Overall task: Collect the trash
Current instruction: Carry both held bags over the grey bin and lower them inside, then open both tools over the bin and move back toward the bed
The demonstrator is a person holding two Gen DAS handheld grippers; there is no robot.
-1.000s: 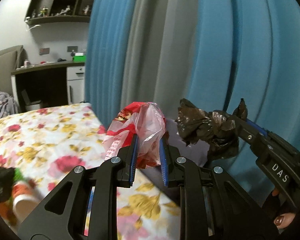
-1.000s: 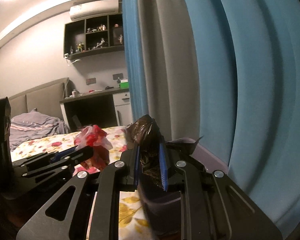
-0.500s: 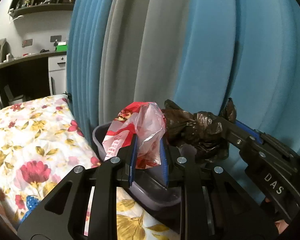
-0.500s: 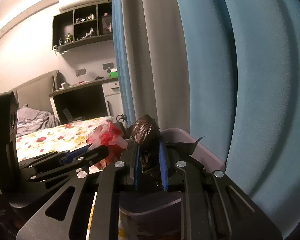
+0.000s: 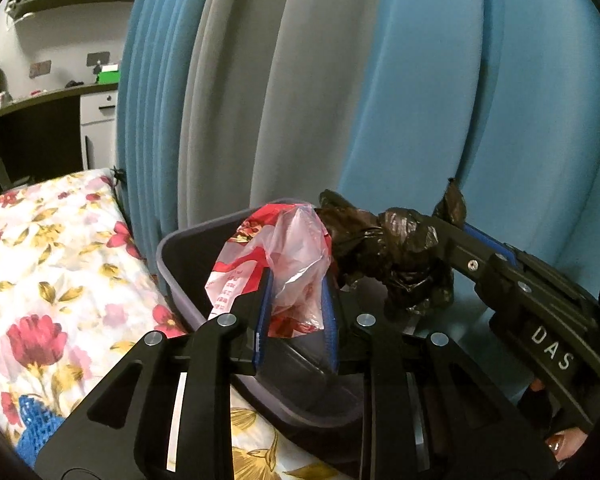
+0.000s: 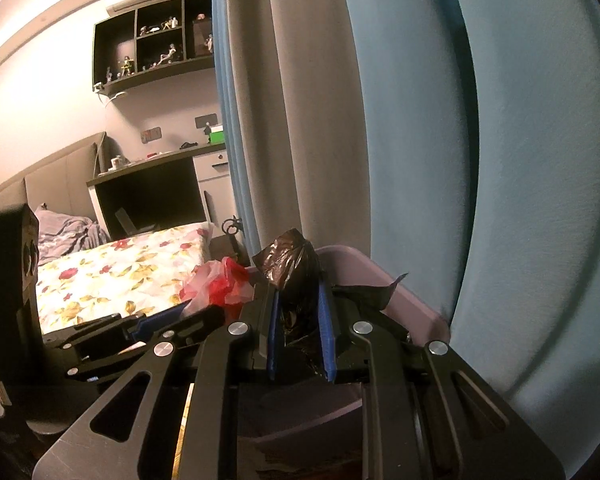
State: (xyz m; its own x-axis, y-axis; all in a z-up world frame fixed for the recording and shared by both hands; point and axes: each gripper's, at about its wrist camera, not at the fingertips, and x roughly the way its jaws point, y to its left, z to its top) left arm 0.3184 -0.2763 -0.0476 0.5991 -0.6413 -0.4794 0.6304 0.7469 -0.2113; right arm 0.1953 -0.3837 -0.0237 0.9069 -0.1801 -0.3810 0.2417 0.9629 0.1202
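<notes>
Two handheld grippers hang over a grey bin (image 5: pixel 188 276) beside a floral-covered bed (image 5: pixel 52 264). The left gripper (image 5: pixel 296 312) has its jaws clamped on a red-and-clear plastic bag (image 5: pixel 284 256); just beside it, the right gripper (image 6: pixel 300 332) has its jaws clamped on a crumpled dark brown bag (image 6: pixel 290 260). Both pieces of trash appear to sit above the bin's mouth, neither yet released. Dropping them is what remains; whether the bin already holds anything is hard to tell. Behind hang blue and grey curtains (image 5: pixel 380 100).
</notes>
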